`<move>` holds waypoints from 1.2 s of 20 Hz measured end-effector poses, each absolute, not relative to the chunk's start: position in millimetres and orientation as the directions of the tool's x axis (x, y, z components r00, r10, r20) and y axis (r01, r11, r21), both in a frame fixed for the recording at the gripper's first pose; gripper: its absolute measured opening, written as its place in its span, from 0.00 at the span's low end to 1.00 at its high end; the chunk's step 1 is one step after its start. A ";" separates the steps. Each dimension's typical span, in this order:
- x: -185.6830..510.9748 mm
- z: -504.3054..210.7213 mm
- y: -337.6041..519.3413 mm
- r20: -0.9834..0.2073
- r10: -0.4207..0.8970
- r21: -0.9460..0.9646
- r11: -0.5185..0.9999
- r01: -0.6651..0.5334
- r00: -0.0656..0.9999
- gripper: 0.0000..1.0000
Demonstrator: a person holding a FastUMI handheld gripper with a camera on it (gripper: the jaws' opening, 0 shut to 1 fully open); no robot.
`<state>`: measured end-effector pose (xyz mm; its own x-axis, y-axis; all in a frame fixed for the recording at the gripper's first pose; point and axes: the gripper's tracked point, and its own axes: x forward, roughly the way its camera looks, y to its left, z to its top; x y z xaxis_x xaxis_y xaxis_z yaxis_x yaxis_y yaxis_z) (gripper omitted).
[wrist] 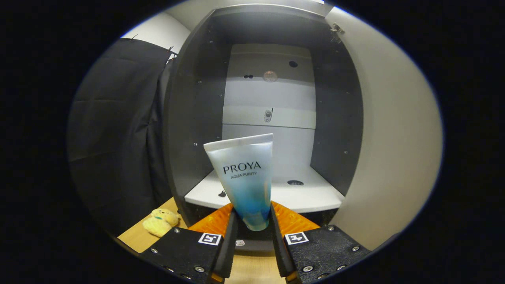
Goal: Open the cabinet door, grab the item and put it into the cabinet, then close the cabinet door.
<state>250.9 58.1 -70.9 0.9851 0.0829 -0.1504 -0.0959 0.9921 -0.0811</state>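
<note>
A wooden worktop (136, 236) runs under the tool (252, 221), whose two fingers are clamped on the lower end of a pale blue tube (244, 177) standing upright between them. To the near left lies a yellow plush toy (161, 221). Beyond stands the open cabinet (189, 118), its white shelf (307, 197) just behind the tube, and its door (394, 138) swung out on the right.

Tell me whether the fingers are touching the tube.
Touching. The gripper view shows both fingers pressed against the lower sides of the tube, held upright between them before the open cabinet.
</note>
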 end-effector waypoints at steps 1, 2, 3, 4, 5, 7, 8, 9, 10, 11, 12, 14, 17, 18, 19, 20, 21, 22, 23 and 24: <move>267.7 -66.6 57.6 -0.142 0.086 -0.080 0.992 -0.098 0.986 0.45; 284.4 -60.2 57.4 -0.130 0.090 -0.086 0.991 -0.102 0.987 0.44; 298.7 -56.1 55.6 -0.117 0.091 -0.098 0.990 -0.103 0.989 0.44; 311.4 -54.1 53.0 -0.109 0.088 -0.114 0.988 -0.100 0.990 0.44; 322.9 -55.3 49.7 -0.108 0.085 -0.123 0.987 -0.099 0.991 0.44; 345.4 -64.4 46.4 -0.128 0.075 -0.126 0.988 -0.092 0.989 0.44; 356.4 -71.6 43.6 -0.142 0.073 -0.119 0.989 -0.091 0.987 0.44; 361.6 -78.0 44.1 -0.155 0.082 -0.100 0.990 -0.099 0.985 0.45; 365.0 -83.9 44.6 -0.168 0.092 -0.081 0.991 -0.107 0.981 0.45; 367.7 -90.1 45.0 -0.183 0.103 -0.066 0.991 -0.116 0.978 0.45; 369.1 -95.5 44.4 -0.198 0.103 -0.061 0.991 -0.118 0.975 0.45; 368.9 -102.3 42.9 -0.217 0.103 -0.048 0.992 -0.116 0.971 0.45; 370.1 -105.0 41.9 -0.214 0.103 -0.021 0.994 -0.110 0.971 0.45; 370.2 -104.9 41.5 -0.212 0.104 -0.017 0.994 -0.110 0.972 0.45; 370.7 -104.8 41.2 -0.211 0.102 -0.014 0.994 -0.107 0.972 0.45; 370.9 -104.5 39.7 -0.211 0.096 -0.013 0.995 -0.102 0.973 0.46; 370.4 -104.1 37.6 -0.206 0.088 -0.020 0.995 -0.094 0.975 0.49; 366.8 -97.4 34.7 -0.201 0.072 -0.031 0.996 -0.080 0.977 0.58; 370.4 -98.4 35.6 -0.191 0.070 -0.029 0.997 -0.077 0.979 0.67; 368.1 -93.2 38.5 -0.175 0.083 -0.011 0.996 -0.086 0.981 0.76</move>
<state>368.1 38.5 -93.2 0.9810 0.0826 -0.1754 -0.0859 0.9962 -0.0113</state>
